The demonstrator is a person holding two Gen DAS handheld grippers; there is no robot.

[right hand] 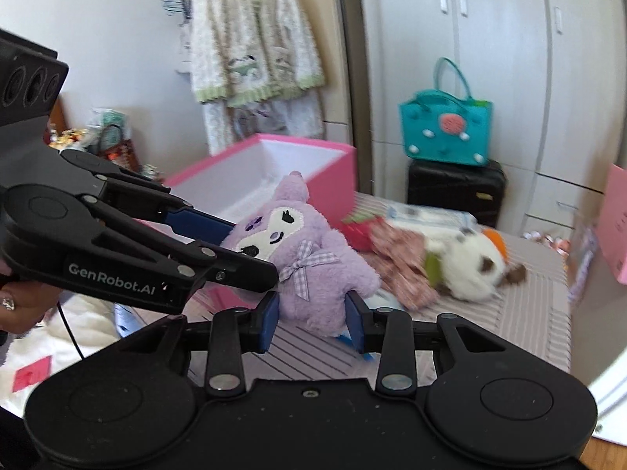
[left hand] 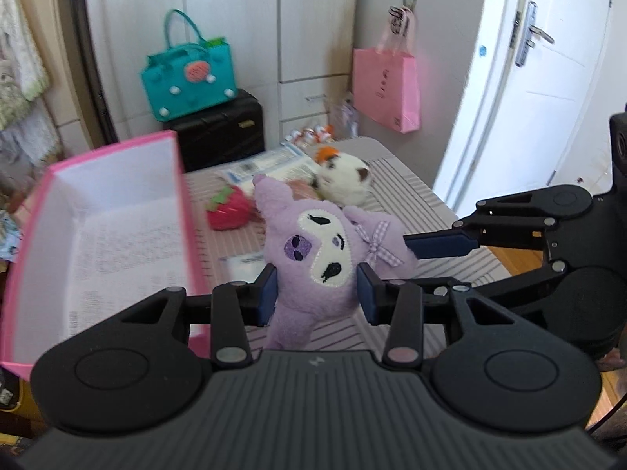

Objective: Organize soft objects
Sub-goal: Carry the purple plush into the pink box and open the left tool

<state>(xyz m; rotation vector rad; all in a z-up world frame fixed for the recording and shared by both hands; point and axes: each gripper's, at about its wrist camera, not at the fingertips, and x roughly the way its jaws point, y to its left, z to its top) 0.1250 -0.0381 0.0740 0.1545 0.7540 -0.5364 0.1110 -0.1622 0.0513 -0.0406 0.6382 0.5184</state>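
Observation:
A purple plush doll with a white face and checked bow is held above the striped table. My left gripper is shut on its head. In the right wrist view the doll has its lower body between the fingers of my right gripper, which looks shut on it. The left gripper reaches in from the left there. The open pink box stands at the left, also in the right wrist view. A red strawberry plush and a white cat plush lie behind.
A patterned cloth lies by the cat plush. Plastic packets lie at the table's far end. A teal bag sits on a black case. A pink paper bag hangs on the cupboard. A white door is at the right.

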